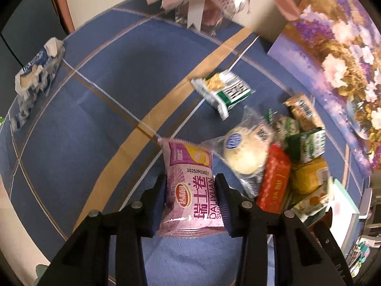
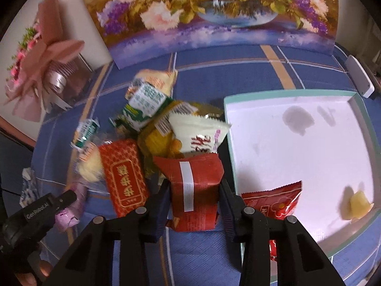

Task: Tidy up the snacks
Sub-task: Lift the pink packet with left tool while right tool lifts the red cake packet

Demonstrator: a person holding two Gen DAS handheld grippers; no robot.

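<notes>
Left gripper (image 1: 190, 190): black fingers clamped on a pink snack packet (image 1: 190, 186), glossy crinkled film with a sawtooth edge.
Right gripper (image 2: 194, 197): pinching a dark red packet (image 2: 194, 190), shiny foil with a white stripe, over the cloth beside the tray.
Snack pile (image 2: 152, 124): jumbled wrappers, green, yellow, red and white.
Tray (image 2: 297, 143): white, shallow, teal-rimmed, holding a red packet and a yellow piece.
Tablecloth (image 1: 95, 107): blue plaid, creased.

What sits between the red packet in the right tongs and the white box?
Nothing visible. The right tongs are shut on the red packet, and the white box lies directly beside it with its low teal rim facing the packet. Inside near that edge lies another red snack bag; the rest is mostly bare.
</notes>
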